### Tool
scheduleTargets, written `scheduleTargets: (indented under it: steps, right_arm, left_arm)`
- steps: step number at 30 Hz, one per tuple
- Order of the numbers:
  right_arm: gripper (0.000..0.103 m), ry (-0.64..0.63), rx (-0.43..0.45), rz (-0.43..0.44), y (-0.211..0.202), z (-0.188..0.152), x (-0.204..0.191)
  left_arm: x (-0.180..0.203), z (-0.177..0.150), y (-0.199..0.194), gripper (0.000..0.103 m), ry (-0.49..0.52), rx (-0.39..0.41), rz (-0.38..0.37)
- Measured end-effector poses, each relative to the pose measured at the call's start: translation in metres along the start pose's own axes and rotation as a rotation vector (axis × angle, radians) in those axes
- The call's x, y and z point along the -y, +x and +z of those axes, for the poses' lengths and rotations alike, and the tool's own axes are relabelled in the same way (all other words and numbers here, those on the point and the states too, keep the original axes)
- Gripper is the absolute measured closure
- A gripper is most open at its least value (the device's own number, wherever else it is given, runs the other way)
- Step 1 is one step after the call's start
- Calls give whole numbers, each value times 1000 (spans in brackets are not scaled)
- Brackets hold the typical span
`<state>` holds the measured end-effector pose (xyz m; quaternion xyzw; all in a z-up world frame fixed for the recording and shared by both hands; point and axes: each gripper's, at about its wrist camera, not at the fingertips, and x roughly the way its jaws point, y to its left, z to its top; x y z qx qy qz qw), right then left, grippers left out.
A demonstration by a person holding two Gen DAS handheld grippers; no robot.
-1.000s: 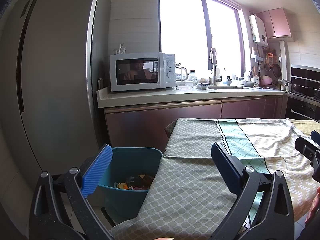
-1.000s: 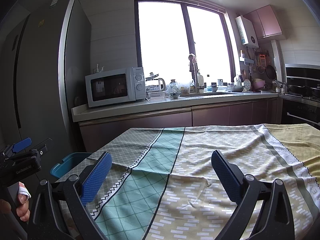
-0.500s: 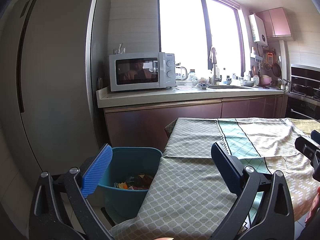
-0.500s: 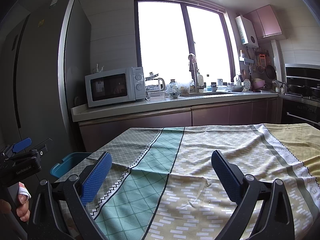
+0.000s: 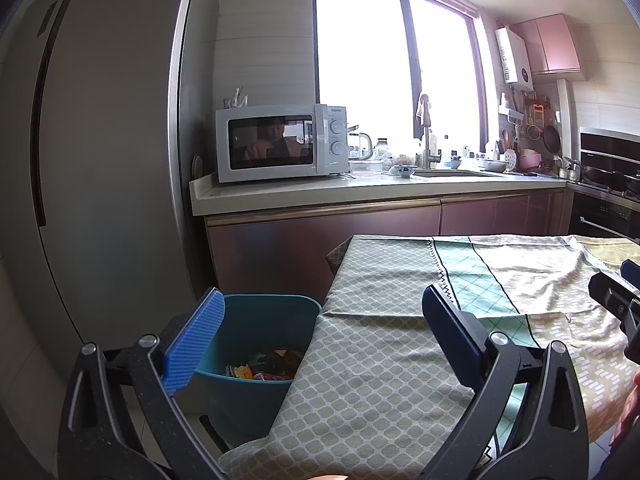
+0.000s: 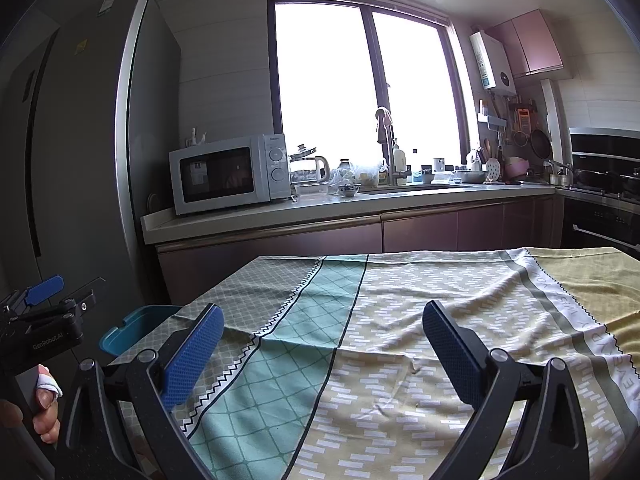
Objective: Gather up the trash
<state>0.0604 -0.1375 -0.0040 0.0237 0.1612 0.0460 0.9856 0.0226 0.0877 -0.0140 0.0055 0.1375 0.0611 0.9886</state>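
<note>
Both the left gripper [image 5: 322, 330] and right gripper [image 6: 323, 346] are held spread wide over the patterned tablecloth [image 6: 400, 320]; a teal bin [image 5: 256, 320], seemingly holding wrappers, is seen at eight o'clock.

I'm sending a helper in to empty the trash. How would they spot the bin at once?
Find the tall grey fridge, then the table under the patterned cloth beside it. The bin stands on the floor between them, against the table's left edge: a teal plastic tub, open-topped, with colourful wrappers at the bottom, the only teal container there.

A home kitchen.
A microwave [image 5: 282, 142], sink tap [image 6: 386, 140], tall fridge [image 5: 92, 160] and hanging pans [image 6: 540, 142] line the counter by a window.
</note>
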Motion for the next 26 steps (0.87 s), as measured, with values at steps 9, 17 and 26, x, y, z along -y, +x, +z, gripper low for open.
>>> scheduleTargets:
  steps: [9,17,26]
  right_arm:
    - [7,3,-3,-2,0,0,0]
    - [7,10,-3,-5,0,1,3]
    - [7,11,-32,-10,5,7,12]
  left_arm:
    - [0,2,4,6,3,-11,-7]
    - [9,3,10,6,31,-27,-18]
    - [22,8,43,6,16,-147,-76]
